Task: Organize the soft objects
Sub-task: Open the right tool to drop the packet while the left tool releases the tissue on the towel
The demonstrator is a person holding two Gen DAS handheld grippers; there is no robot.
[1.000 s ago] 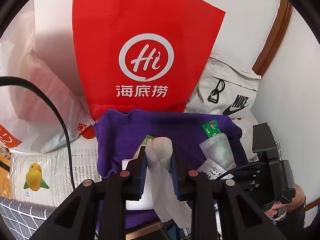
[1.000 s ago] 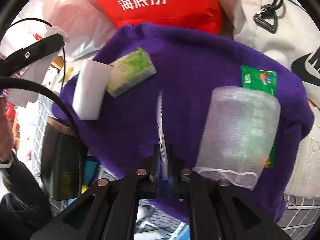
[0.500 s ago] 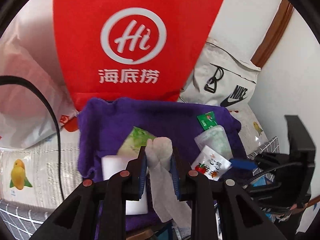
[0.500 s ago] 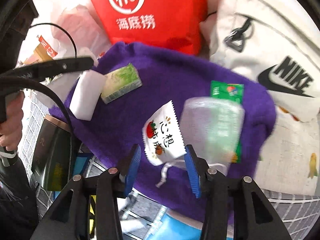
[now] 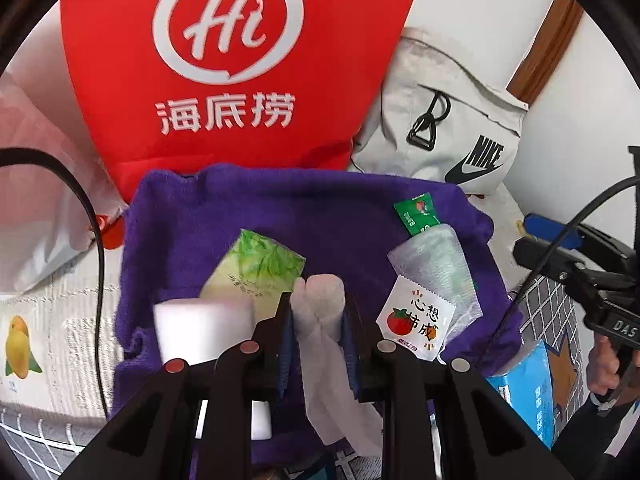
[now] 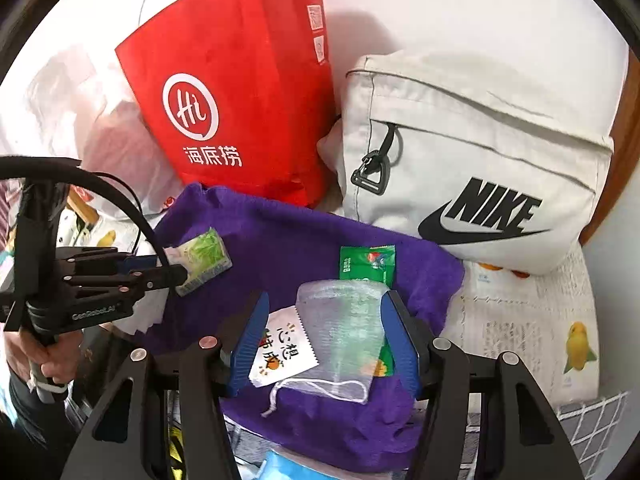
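Mesh drawstring pouch (image 6: 340, 332): on purple towel (image 6: 288, 240), green sachet (image 6: 366, 262) partly under it, tomato-print sachet (image 6: 282, 354) at its mouth. Green tissue pack (image 5: 256, 270) and white sponge block (image 5: 200, 330): on same towel. Red paper bag (image 6: 240, 80) and grey Nike bag (image 6: 472, 152): upright behind, against white wall.

Left gripper (image 5: 318, 320): clenched on folded white cloth (image 5: 320, 304).

Right gripper (image 6: 320, 340): released, jaws just opening, pouch and sachet lying loose between them.

Surface: fruit-print cover (image 6: 520, 320).

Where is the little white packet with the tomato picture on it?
In both wrist views the white tomato packet lies on the purple towel, overlapping the see-through mesh pouch on the pouch's left, between the open right gripper fingers.
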